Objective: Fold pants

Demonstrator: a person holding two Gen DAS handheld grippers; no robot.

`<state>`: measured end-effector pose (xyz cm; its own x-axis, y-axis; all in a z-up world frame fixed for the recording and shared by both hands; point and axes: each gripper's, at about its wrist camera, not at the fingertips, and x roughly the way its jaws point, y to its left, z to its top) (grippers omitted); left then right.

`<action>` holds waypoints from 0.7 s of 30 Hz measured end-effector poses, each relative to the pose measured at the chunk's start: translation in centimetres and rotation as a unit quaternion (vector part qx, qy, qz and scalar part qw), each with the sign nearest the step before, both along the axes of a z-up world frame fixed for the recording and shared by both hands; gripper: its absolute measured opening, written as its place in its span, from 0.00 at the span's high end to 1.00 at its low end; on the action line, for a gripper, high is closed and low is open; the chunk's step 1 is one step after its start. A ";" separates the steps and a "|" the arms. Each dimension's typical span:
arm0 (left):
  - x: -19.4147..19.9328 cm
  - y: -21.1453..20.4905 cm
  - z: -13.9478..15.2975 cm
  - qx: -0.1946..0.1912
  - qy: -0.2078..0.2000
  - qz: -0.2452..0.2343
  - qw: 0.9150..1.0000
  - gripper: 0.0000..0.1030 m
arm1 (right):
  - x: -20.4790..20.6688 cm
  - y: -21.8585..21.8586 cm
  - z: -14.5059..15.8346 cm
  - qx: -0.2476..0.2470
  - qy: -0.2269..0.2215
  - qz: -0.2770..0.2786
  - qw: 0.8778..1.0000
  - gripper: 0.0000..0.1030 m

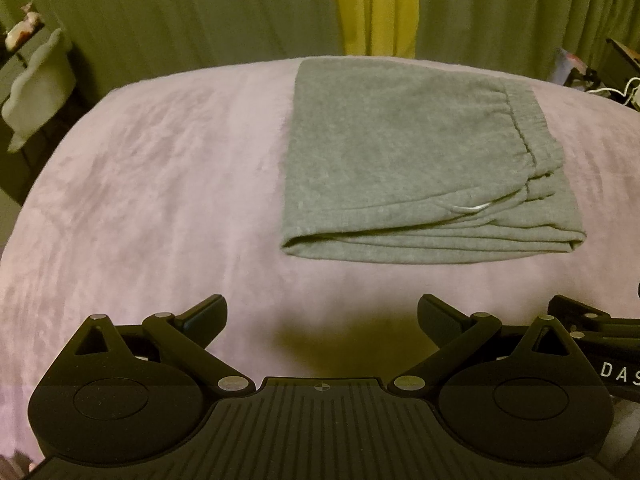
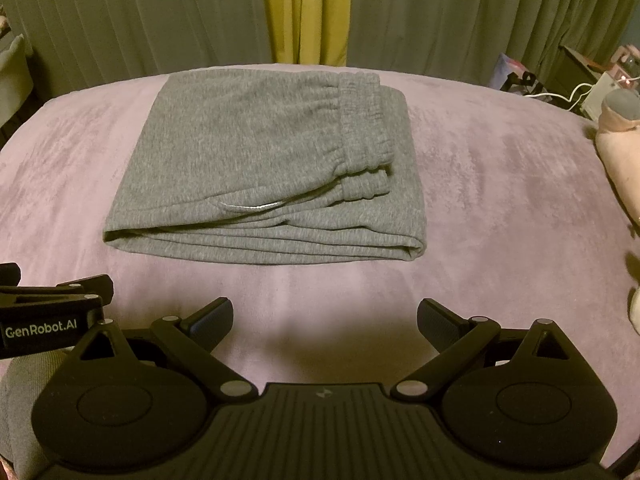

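Observation:
Grey sweatpants (image 1: 404,160) lie folded into a flat rectangle on a pink blanket (image 1: 160,184), elastic waistband on top at the right, stacked folded edges facing me. They also show in the right wrist view (image 2: 260,168). My left gripper (image 1: 322,316) is open and empty, above the blanket short of the near edge of the pants. My right gripper (image 2: 325,318) is open and empty too, just to its right, also short of the pants. Each gripper's side shows in the other's view.
Green curtains (image 2: 460,12) with a yellow gap hang behind the bed. A pale cabinet (image 1: 36,88) stands at far left. A pink pillow (image 2: 620,160) lies at the right edge of the bed, with cables and boxes (image 2: 592,92) behind it.

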<state>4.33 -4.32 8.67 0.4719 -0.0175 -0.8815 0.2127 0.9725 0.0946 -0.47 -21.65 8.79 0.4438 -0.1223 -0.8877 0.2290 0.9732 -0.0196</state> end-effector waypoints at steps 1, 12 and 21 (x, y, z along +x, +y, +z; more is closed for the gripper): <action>0.0 0.0 0.0 0.000 0.000 0.000 1.000 0.00 | 0.0 0.0 0.0 0.000 0.000 0.001 1.000 0.04; 0.1 0.3 0.1 -0.003 -0.001 0.003 1.000 0.00 | 0.0 0.1 0.1 0.001 -0.004 0.003 1.000 0.04; 0.2 0.6 0.0 -0.007 0.001 0.005 1.000 0.00 | 0.0 0.2 0.1 0.000 -0.003 0.005 1.000 0.04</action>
